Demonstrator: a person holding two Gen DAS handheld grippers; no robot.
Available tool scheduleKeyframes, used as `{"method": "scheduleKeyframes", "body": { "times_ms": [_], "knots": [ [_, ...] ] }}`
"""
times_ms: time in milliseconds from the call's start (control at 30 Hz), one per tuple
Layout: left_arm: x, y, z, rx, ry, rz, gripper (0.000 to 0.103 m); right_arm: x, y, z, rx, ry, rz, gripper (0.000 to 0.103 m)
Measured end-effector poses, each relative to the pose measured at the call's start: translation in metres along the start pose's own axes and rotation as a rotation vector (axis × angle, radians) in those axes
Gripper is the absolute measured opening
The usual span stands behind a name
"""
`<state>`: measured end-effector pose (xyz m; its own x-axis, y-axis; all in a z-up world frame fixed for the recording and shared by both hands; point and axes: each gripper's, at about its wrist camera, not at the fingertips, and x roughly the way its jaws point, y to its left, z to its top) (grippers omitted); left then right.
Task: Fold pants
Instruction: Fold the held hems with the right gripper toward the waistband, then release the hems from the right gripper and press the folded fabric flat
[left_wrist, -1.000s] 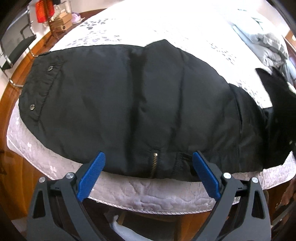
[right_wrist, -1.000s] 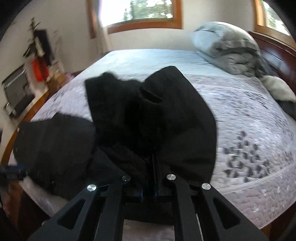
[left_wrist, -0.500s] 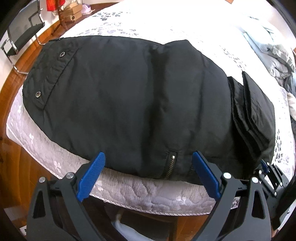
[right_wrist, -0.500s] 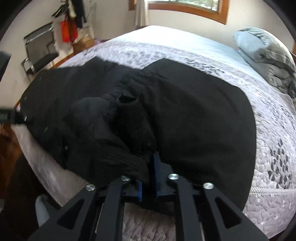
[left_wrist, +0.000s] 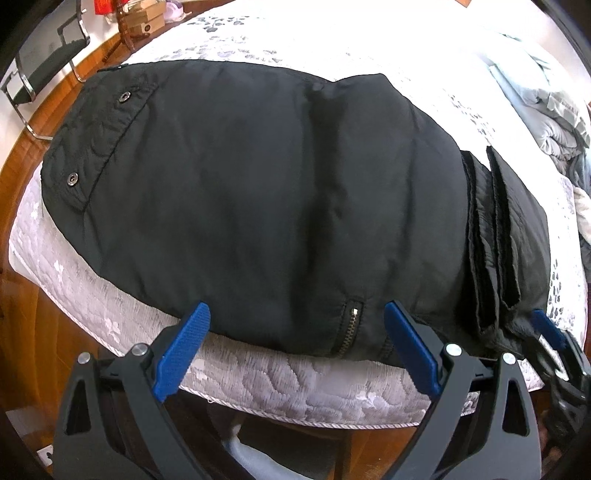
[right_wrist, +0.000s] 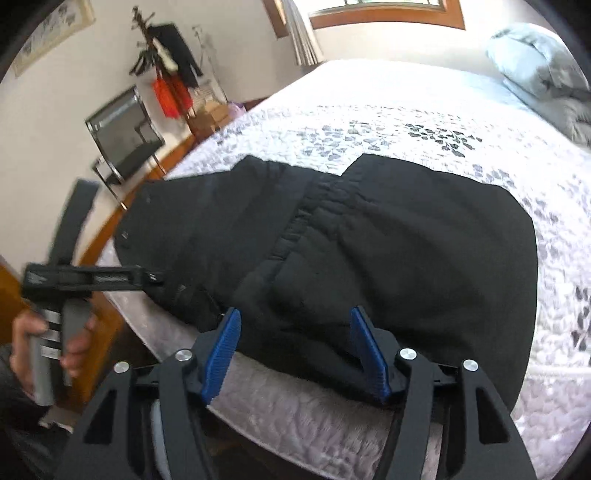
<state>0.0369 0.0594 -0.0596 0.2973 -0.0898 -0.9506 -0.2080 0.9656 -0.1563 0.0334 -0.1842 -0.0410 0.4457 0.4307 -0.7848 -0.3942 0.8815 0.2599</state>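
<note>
Two tongs: both above the bed's near edge
Left tongs (left_wrist: 295, 349): spread wide, gripping nothing
Right tongs (right_wrist: 295, 354): opening, pads clear of fabric
Black padded folded pants (left_wrist: 258, 192): lying flat on the white quilted bed (left_wrist: 258, 384)

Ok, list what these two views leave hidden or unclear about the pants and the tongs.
- Pants: the underside and how many layers lie folded, hidden by the top layer in both views.
- Stacked hems: lower ends run behind the right tongs at the left wrist view's edge.
- Left tongs: tips blurred and edge-on in the right wrist view.
- Zipper: lower end drops over the mattress edge, out of sight.
</note>
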Motion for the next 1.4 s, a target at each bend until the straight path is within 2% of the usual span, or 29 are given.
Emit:
{"method": "scheduleKeyframes", "body": {
  "times_ms": [33,100,167,267,433,467,533,633,767,867,967,1167,1267,1400],
  "knots": [
    [0.000,0.001,0.000,0.000,-0.003,0.002,0.095,0.008,0.001,0.000,0.000,0.019,-0.002,0.044],
    [-0.001,0.003,0.000,-0.003,-0.006,0.004,0.095,0.020,-0.001,-0.001,0.014,0.035,-0.017,0.036],
    [0.000,0.004,0.000,-0.008,-0.002,0.000,0.095,0.029,-0.004,0.000,0.027,0.062,-0.037,0.018],
    [0.000,0.009,0.001,-0.010,-0.007,0.003,0.095,0.027,-0.008,-0.002,0.045,0.061,-0.019,0.004],
    [0.006,0.010,0.002,-0.009,-0.001,0.010,0.095,0.002,0.015,0.004,-0.030,0.033,0.047,0.004],
    [0.008,0.010,0.003,-0.007,0.000,0.014,0.095,0.003,0.019,0.004,-0.045,0.041,0.065,0.000],
    [0.011,0.008,0.002,-0.006,0.001,0.016,0.095,0.019,0.031,-0.003,-0.035,0.092,0.231,0.000],
    [0.010,0.009,0.002,-0.006,0.002,0.013,0.095,0.052,0.044,-0.016,-0.086,0.165,0.098,0.000],
    [0.008,0.014,0.000,-0.021,-0.002,0.003,0.095,0.047,0.036,-0.017,-0.033,0.151,0.130,0.000],
    [0.008,0.017,0.002,-0.018,-0.002,0.006,0.095,0.016,0.013,0.001,0.039,0.067,0.136,0.000],
    [0.007,0.018,0.001,-0.018,-0.003,-0.002,0.095,0.003,-0.018,0.019,0.102,0.033,0.069,0.000],
    [0.001,0.014,-0.001,-0.004,-0.005,-0.013,0.095,0.042,-0.047,0.018,0.151,0.132,0.014,0.000],
    [-0.003,0.015,-0.003,-0.010,-0.012,-0.011,0.095,0.053,-0.049,0.012,0.160,0.147,-0.016,0.000],
    [-0.008,0.028,-0.002,-0.038,-0.021,-0.006,0.095,0.050,-0.048,0.016,0.164,0.142,-0.012,0.000]
  ]
}}
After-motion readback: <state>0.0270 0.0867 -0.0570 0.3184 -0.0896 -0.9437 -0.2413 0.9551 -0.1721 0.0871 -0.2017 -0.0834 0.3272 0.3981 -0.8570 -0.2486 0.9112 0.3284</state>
